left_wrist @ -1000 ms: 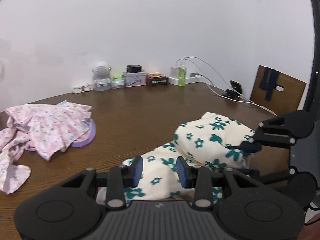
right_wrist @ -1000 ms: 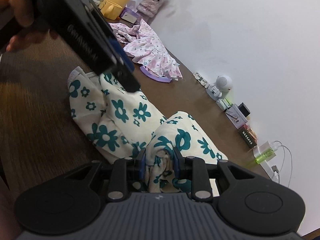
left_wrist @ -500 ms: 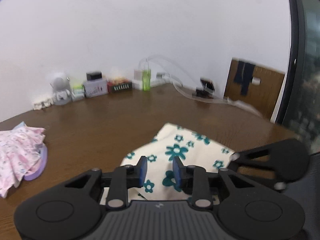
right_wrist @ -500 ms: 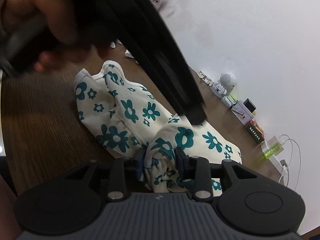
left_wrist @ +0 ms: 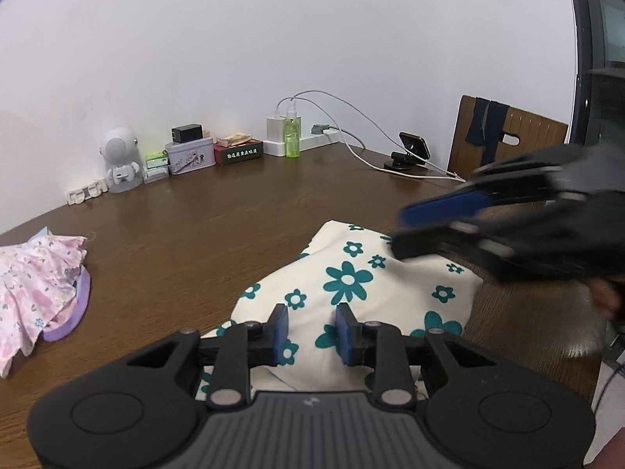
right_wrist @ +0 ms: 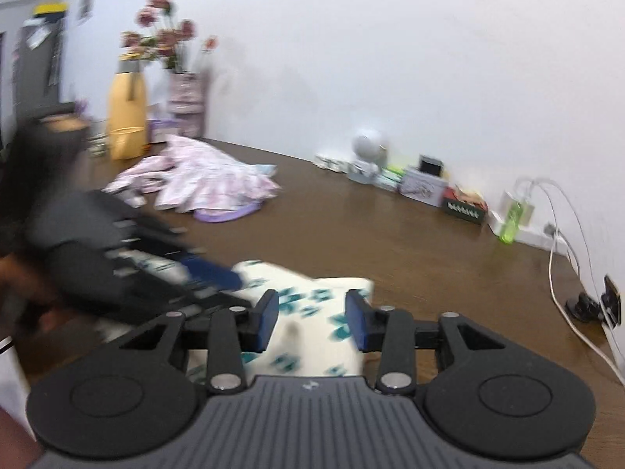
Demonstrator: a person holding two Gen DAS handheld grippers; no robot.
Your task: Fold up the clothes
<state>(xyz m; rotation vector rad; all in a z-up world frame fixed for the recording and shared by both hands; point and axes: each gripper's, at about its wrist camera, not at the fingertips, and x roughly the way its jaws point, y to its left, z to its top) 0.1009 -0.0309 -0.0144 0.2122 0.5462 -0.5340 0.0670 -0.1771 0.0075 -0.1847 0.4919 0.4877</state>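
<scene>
A cream garment with teal flowers lies folded on the brown table, near its front edge. My left gripper is open and empty just above its near part. My right gripper is open and empty over the same garment, which is blurred in that view. The right gripper also shows in the left wrist view, hovering above the garment's right side. The left gripper shows blurred in the right wrist view. A pink floral garment lies crumpled at the table's left.
A purple plate sits under the pink garment. Along the wall stand a white robot toy, small tins and boxes, a green bottle, a power strip with cables and a phone stand. A wooden chair stands at right.
My right gripper has let go of the cream garment and opened, lifting above it. The garment now lies flatter on the table. My left gripper has shifted right over it.
</scene>
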